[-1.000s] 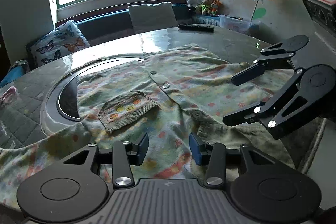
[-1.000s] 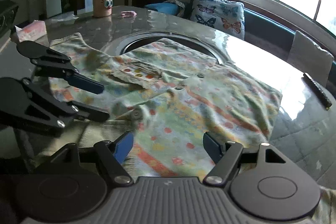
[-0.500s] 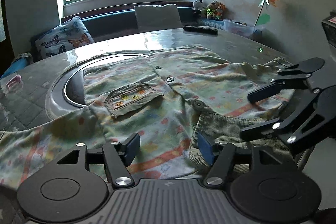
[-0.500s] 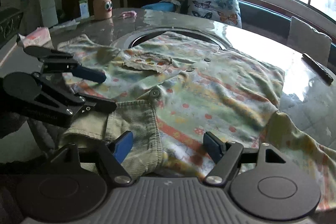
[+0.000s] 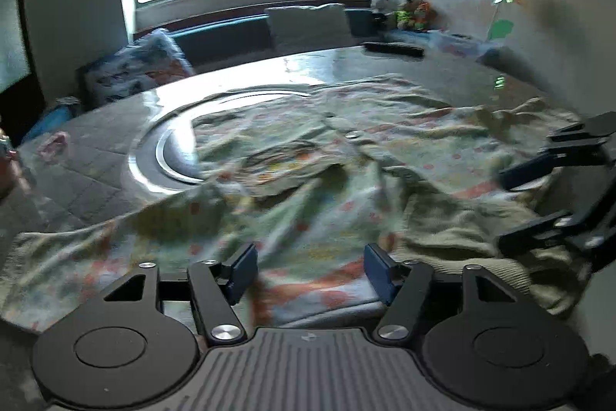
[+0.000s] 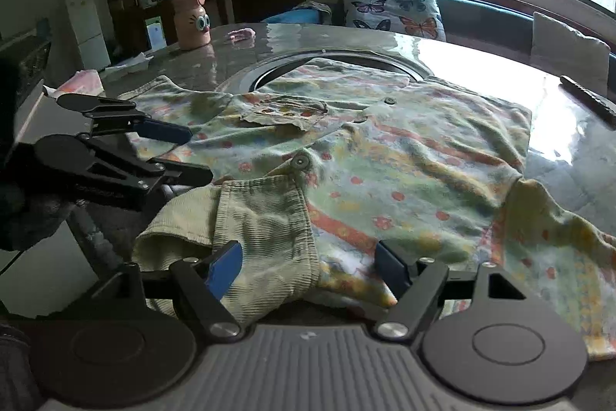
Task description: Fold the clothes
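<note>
A patterned green button shirt [image 6: 404, 156] lies spread front-up on the round table, with a chest pocket [image 6: 285, 112] and a corduroy collar [image 6: 254, 218] at the near edge. It also shows in the left wrist view [image 5: 346, 164], blurred. My left gripper [image 5: 308, 270] is open and empty at the shirt's near edge, left of the collar [image 5: 462, 234]. My right gripper [image 6: 308, 264] is open and empty over the collar. Each gripper shows in the other's view: the right one [image 5: 539, 203] and the left one [image 6: 181, 156].
The table has a round sunken centre ring [image 6: 269, 76]. A pink bottle with eyes [image 6: 191, 20] and tissues [image 6: 82, 79] stand at the far left. A dark remote [image 6: 589, 99] lies far right. A bench with cushions [image 6: 396, 8] runs under the window.
Both grippers have pulled back toward the near table edge, so more of the shirt and collar shows in front of them. The shirt's left part looks more rumpled. Both stay open.
</note>
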{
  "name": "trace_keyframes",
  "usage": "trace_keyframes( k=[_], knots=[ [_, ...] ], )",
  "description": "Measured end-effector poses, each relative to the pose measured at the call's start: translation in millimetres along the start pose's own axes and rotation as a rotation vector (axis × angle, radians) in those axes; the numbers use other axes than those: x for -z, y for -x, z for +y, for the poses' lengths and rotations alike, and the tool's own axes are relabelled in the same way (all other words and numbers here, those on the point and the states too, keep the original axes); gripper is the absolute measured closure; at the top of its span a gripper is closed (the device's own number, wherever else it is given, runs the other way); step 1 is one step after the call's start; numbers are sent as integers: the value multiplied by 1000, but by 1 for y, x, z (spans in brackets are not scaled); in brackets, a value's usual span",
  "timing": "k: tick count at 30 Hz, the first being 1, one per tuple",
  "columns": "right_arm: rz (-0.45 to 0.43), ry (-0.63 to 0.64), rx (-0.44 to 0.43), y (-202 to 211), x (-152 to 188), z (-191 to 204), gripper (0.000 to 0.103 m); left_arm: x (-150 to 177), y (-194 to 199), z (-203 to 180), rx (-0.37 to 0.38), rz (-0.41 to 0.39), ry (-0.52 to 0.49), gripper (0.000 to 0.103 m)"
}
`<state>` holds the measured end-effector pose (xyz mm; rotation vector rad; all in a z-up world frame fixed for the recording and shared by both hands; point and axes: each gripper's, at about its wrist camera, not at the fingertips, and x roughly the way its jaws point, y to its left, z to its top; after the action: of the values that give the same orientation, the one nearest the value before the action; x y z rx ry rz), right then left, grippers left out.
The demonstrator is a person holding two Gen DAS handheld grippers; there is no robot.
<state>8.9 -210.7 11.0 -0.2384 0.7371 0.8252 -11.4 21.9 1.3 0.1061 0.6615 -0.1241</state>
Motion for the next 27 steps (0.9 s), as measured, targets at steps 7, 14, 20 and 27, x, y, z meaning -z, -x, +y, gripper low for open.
trace_keyframes(
  k=[7,14,20,27],
  knots=[
    [-75,-132,26,15,1,-27,25,-3,3,12,-7,11,73,18],
    [-121,-166,79,4,-13,-55,25,-16,9,-3,25,-42,49,0],
    [-121,-234,153,-13,-20,-91,25,-24,8,-7,36,-57,53,0],
    [-151,-315,199,1,-8,-122,25,-29,3,-10,36,-50,46,0]
  ],
)
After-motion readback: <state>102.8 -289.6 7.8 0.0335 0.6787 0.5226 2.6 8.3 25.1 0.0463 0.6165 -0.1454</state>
